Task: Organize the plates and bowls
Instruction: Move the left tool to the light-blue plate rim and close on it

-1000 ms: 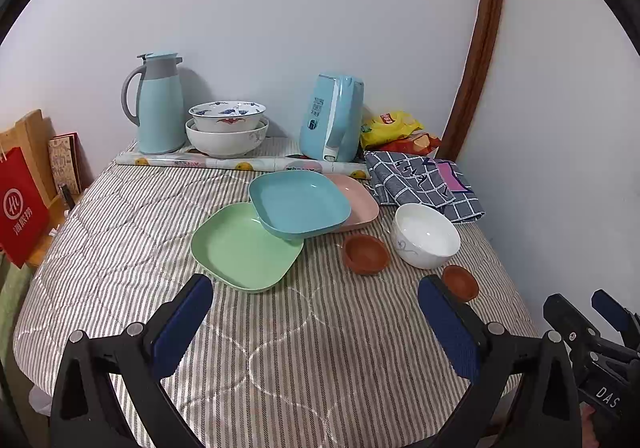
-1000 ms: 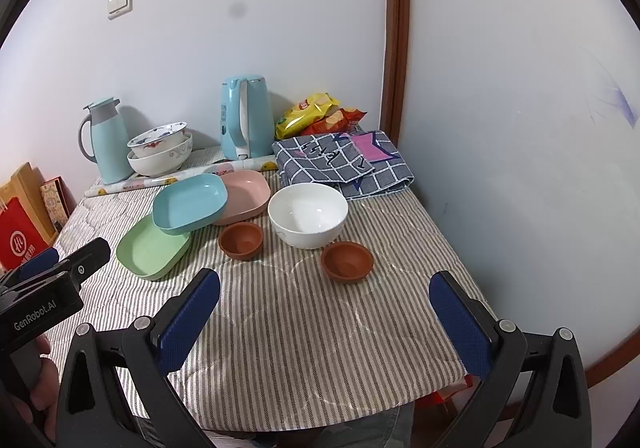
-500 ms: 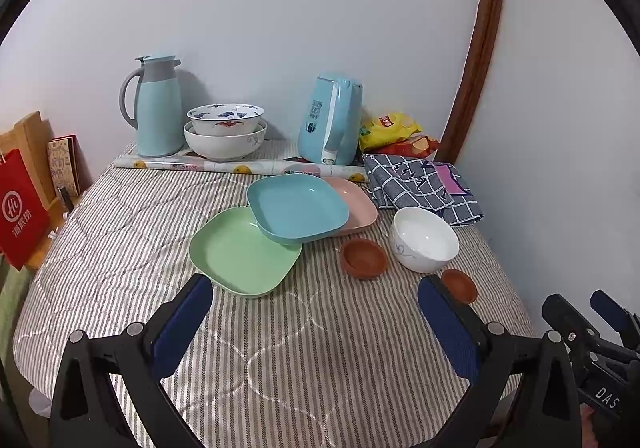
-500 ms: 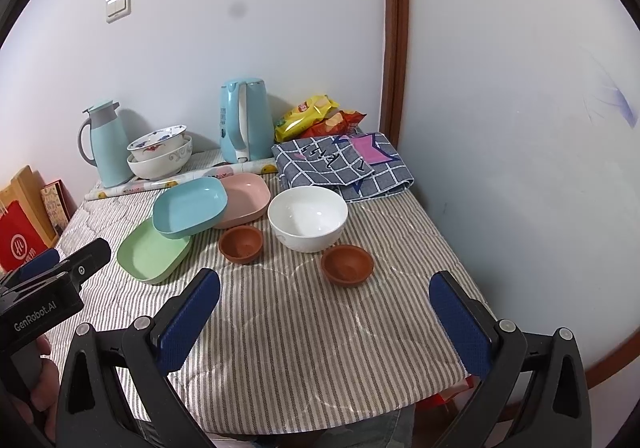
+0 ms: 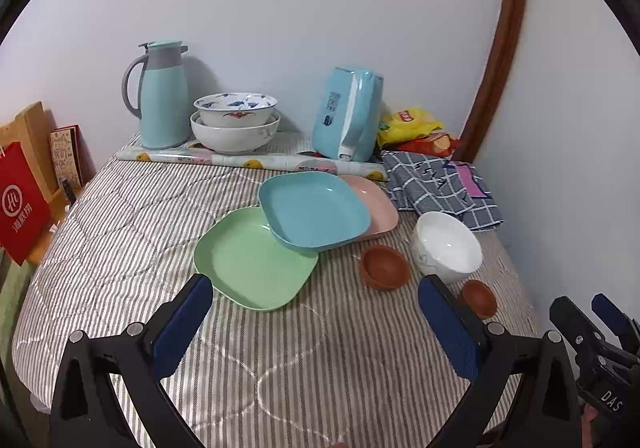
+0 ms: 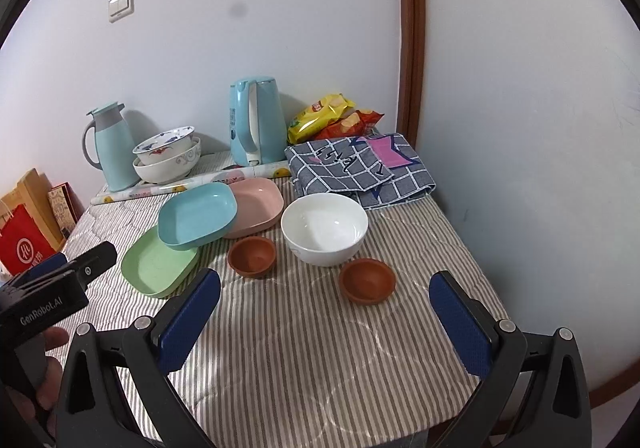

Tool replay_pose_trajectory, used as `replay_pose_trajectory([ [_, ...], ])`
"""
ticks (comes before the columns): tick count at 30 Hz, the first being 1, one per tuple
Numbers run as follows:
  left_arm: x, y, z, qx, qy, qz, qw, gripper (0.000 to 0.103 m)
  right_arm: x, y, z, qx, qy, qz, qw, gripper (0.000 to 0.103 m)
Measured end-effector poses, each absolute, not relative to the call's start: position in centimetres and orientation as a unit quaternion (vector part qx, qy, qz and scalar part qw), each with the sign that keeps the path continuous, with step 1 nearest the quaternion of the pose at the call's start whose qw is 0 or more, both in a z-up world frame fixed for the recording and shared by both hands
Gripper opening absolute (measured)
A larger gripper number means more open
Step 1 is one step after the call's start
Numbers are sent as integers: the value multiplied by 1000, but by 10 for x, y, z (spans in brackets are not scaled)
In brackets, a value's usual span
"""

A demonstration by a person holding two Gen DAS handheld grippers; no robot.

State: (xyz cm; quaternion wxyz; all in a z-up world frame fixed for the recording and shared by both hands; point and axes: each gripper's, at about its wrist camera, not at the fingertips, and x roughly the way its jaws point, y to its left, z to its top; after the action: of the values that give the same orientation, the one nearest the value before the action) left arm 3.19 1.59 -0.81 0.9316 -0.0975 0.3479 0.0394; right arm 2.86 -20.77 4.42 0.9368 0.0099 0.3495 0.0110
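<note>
Three square plates overlap mid-table: a green plate (image 5: 252, 260) (image 6: 158, 266), a blue plate (image 5: 314, 213) (image 6: 196, 213) resting across it, and a pink plate (image 5: 376, 203) (image 6: 258, 203) behind. To their right stand a white bowl (image 5: 448, 246) (image 6: 324, 228) and two small brown bowls (image 5: 384, 268) (image 5: 479, 296) (image 6: 253, 256) (image 6: 367, 280). My left gripper (image 5: 316, 322) hovers open over the front of the table, short of the green plate. My right gripper (image 6: 324, 314) is open too, just short of the nearer brown bowl. Both hold nothing.
At the back wall stand a light-blue thermos (image 5: 162, 95), two stacked patterned bowls (image 5: 235, 123), a blue kettle (image 5: 348, 113), snack bags (image 5: 412, 125), a rolled sheet (image 5: 248, 160) and a folded checked cloth (image 5: 440, 183). Red bag and boards (image 5: 24, 191) lean at the left edge.
Both views have shifted slightly; the dishes sit a little higher and farther in the frames. Nothing on the table has moved, and both grippers stay open.
</note>
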Motion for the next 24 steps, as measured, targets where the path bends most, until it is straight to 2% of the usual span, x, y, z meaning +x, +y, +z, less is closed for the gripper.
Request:
replay_pose_trajectory([
  [15, 88, 44, -24, -107, 372, 57, 920, 103, 95, -176, 29, -6, 370, 48, 928, 95],
  [20, 113, 62, -31, -115, 379, 73, 915, 99, 133, -161, 18, -2, 383, 65, 921, 85],
  [22, 125, 68, -33, -114, 381, 79, 914, 98, 147, -154, 12, -7, 395, 72, 916, 75],
  [24, 135, 73, -35, -111, 381, 82, 914, 97, 160, -146, 7, -14, 401, 83, 912, 74],
])
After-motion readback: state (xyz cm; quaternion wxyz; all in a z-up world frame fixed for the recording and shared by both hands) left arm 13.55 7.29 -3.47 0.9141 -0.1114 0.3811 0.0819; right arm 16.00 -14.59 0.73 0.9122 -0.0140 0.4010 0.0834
